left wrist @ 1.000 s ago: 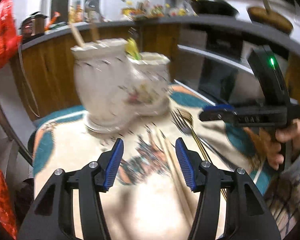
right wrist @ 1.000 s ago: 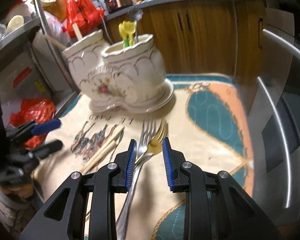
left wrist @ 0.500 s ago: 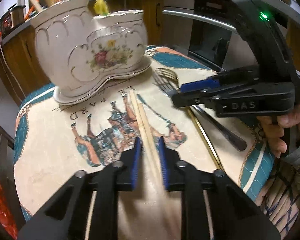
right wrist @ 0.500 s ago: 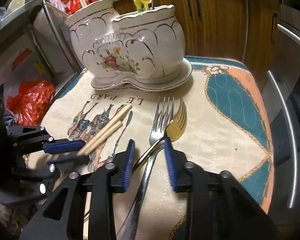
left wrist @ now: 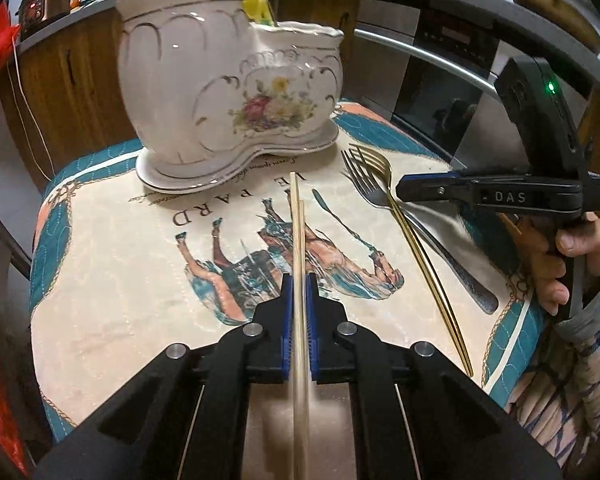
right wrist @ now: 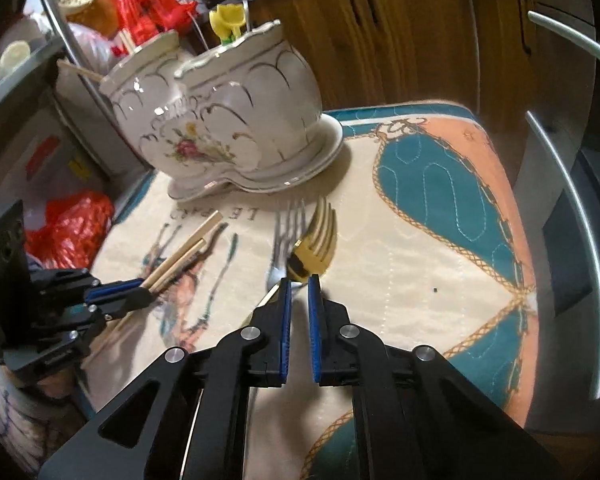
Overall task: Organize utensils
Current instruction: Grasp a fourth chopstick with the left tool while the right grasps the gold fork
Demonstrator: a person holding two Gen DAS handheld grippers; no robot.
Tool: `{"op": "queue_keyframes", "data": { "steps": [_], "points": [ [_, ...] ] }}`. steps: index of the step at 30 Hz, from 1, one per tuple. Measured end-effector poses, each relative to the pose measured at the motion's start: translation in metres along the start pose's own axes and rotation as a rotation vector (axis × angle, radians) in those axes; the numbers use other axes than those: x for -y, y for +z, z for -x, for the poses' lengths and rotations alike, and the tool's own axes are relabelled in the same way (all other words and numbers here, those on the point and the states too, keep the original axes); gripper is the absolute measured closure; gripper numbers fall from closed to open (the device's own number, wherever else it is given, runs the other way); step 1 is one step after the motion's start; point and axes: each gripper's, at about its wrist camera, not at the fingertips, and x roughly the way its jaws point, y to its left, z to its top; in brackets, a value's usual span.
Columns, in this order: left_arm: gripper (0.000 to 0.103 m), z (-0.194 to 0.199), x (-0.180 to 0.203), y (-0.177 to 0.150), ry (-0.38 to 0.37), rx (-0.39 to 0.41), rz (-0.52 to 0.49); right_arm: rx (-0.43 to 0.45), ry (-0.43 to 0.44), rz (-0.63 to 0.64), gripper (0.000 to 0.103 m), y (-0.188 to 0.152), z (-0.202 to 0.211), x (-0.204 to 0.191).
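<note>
Left claw (left wrist: 296,292) clamped on chopsticks (left wrist: 298,220). Right claw (right wrist: 298,286) just closing around gold fork (right wrist: 314,240), grip unconfirmed; could snag overlapping silver fork (right wrist: 280,236), or slip.

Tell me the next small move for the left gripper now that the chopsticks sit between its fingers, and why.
Probably lift the left gripper a little off the mat. Its fingers have just closed on the pair of chopsticks, which still lie flat on the cloth pointing toward the ceramic holder. Raising them clears the mat before swinging toward the holder's opening.
</note>
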Motion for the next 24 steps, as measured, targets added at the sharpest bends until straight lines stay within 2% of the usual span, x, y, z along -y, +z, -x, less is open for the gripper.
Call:
{"op": "queue_keyframes", "data": {
  "steps": [1,2,4,8,12,17,19,24],
  "points": [
    [0.097,0.003,-0.003,-0.001,-0.007,0.005,0.009,0.001,0.008,-0.006,0.090,0.001,0.000,-0.001],
    [0.097,0.005,-0.006,0.000,-0.019,0.009,0.020,0.002,0.009,-0.006,0.083,0.001,-0.001,-0.002],
    [0.097,0.008,-0.011,-0.001,-0.029,0.012,0.034,0.001,0.012,0.001,0.078,0.001,-0.003,-0.006],
    [0.097,0.012,-0.019,-0.004,-0.020,0.007,0.050,-0.012,0.007,0.016,0.078,0.001,-0.009,-0.013],
    [0.097,0.009,-0.023,-0.003,-0.025,-0.001,0.071,-0.009,0.008,0.019,0.088,0.002,-0.010,-0.014],
    [0.097,0.004,-0.025,-0.002,-0.030,-0.023,0.084,-0.001,0.025,0.010,0.095,0.002,-0.007,-0.011],
    [0.097,0.002,-0.025,-0.002,-0.031,-0.031,0.079,0.000,0.034,0.001,0.102,0.002,-0.005,-0.009],
    [0.097,0.001,-0.025,-0.001,-0.036,-0.036,0.077,-0.008,0.010,-0.019,0.102,0.003,-0.005,0.002]
  ]
}}
